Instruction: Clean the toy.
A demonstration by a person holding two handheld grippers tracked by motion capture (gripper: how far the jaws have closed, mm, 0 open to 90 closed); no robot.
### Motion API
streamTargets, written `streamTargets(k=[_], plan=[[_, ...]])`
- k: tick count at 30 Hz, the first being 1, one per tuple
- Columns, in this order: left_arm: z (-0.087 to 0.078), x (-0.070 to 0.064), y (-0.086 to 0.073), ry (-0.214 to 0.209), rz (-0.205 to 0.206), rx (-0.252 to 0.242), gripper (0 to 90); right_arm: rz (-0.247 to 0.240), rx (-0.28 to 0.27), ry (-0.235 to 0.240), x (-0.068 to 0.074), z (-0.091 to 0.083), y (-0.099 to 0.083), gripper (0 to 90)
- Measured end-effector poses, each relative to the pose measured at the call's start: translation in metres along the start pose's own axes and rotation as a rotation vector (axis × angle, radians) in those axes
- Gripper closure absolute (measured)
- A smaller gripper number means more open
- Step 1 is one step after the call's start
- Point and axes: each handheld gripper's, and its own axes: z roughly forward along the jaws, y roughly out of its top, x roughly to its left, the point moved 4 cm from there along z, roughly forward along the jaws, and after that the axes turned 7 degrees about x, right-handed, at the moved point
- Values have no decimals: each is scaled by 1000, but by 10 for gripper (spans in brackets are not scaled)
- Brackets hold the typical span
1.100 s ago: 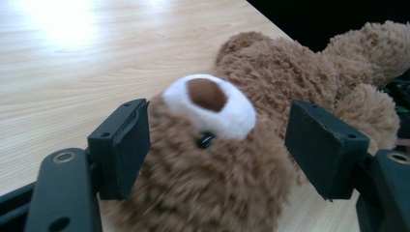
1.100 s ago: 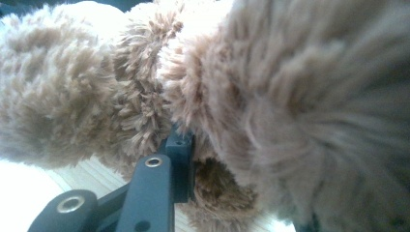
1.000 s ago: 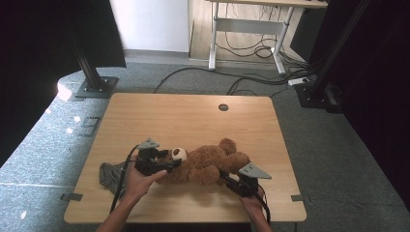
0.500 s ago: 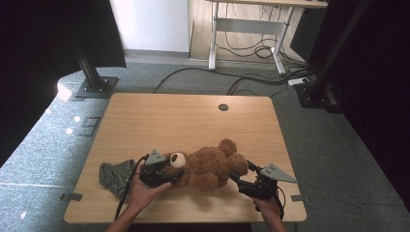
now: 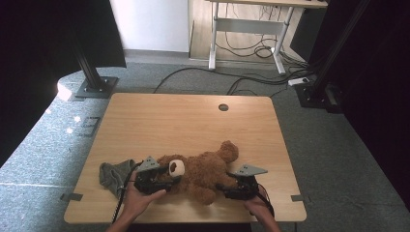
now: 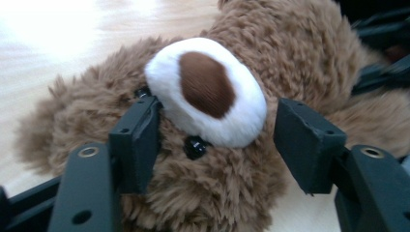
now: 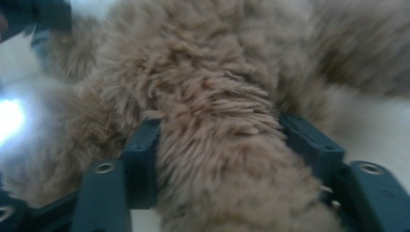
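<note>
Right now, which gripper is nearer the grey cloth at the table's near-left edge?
Left. The left gripper sits just beside the grey cloth, its jaws around the teddy bear at its head. The right gripper is at the bear's far end, jaws around a limb.

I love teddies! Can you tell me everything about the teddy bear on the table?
The teddy bear is brown and shaggy, with a white muzzle, a brown nose and shiny black eyes. It lies flat near the front edge of the wooden table, head toward a grey cloth. The left gripper has its fingers spread around the face; the right gripper has a furry limb between its fingers.
</note>
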Motion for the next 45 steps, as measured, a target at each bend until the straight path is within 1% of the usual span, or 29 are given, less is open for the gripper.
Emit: streamTargets(k=[1,2,5,6,7,10,11,15,19,23,26,29,31,32,35,39,41,42,43,44,45], plan=[[-1,-1,-2,0,7,-2,375,-1,22,3,3,3,-5,427],[-1,-1,-6,7,16,-8,388,-2,31,0,4,5,-7,433],[1,1,-10,32,23,-26,418,1,37,-30,7,13,-9,457],[4,3,-9,38,19,-31,419,2,36,-42,7,14,-7,465],[5,5,-8,45,17,-35,420,9,37,-66,6,17,-6,478],[15,12,-1,91,34,-46,420,15,24,-114,3,24,-2,497],[17,14,1,97,34,-48,419,15,15,-136,1,27,1,501],[29,25,14,117,26,-62,419,33,-10,-193,-12,37,10,516],[40,36,28,137,26,-68,417,57,-23,-215,-25,45,19,522],[49,51,43,125,15,-55,413,82,-40,-222,-39,53,29,521],[55,61,54,129,16,-51,411,100,-51,-228,-48,58,35,518],[60,66,60,128,17,-55,411,120,-71,-227,-58,62,39,512],[63,70,63,126,11,-57,411,129,-76,-230,-63,63,42,508],[64,71,65,124,2,-58,411,130,-78,-237,-65,64,44,506],[65,73,69,128,-2,-55,408,145,-94,-243,-70,67,47,501],[64,72,71,134,-1,-54,395,134,-108,-249,-70,66,47,478],[58,71,75,124,-13,-67,379,127,-125,-261,-69,63,47,423],[53,69,78,123,-21,-81,374,125,-136,-267,-69,61,47,404],[50,68,79,124,-24,-92,366,114,-148,-278,-69,57,47,383],[45,66,82,131,-26,-105,360,109,-159,-280,-69,55,47,369],[40,64,84,135,-14,-110,354,105,-174,-284,-68,51,47,354]])
